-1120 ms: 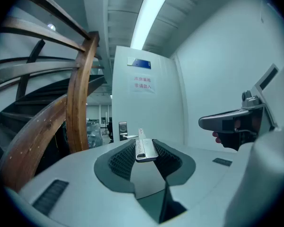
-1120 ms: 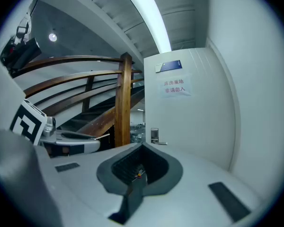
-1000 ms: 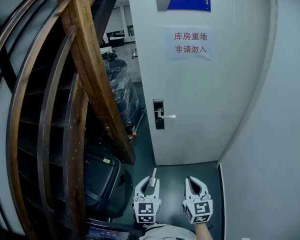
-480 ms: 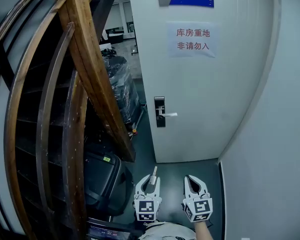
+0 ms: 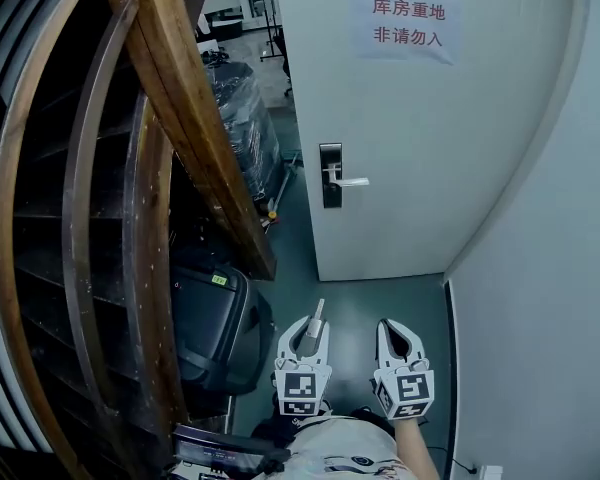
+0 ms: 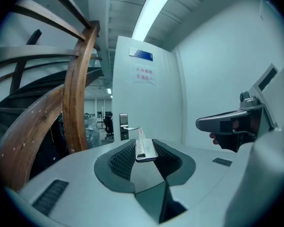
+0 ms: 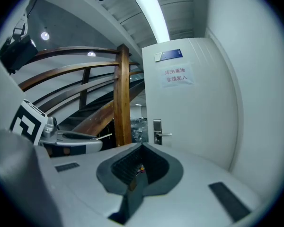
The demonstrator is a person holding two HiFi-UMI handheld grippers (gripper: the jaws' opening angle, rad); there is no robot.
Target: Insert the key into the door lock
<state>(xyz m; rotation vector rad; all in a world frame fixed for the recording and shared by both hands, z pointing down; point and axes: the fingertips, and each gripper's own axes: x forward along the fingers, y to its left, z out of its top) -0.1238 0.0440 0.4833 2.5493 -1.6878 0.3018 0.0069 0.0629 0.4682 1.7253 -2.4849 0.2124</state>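
Left gripper (image 6: 141,141): its jaws pinch the key (image 6: 145,149) by the flat head. The blade sticks out past the jaw tips, so it reaches the lock first.

Right gripper (image 7: 142,148): jaws pressed together tip to tip, nothing between them. You carry it just beside the left one, idle. My reading is that you keep it free for the lever handle (image 5: 352,180).

The door lock (image 5: 331,175) sits at the left edge of the white door (image 5: 430,148), well apart from both grippers and ahead of them.

Judgement: this is the approach, and insertion is not begun. The keyhole is too small to make out, so I cannot tell whether the blade's flat attitude suits it. The wooden stair rail (image 5: 185,118) crowds your left side, so bring the key in from the open side.
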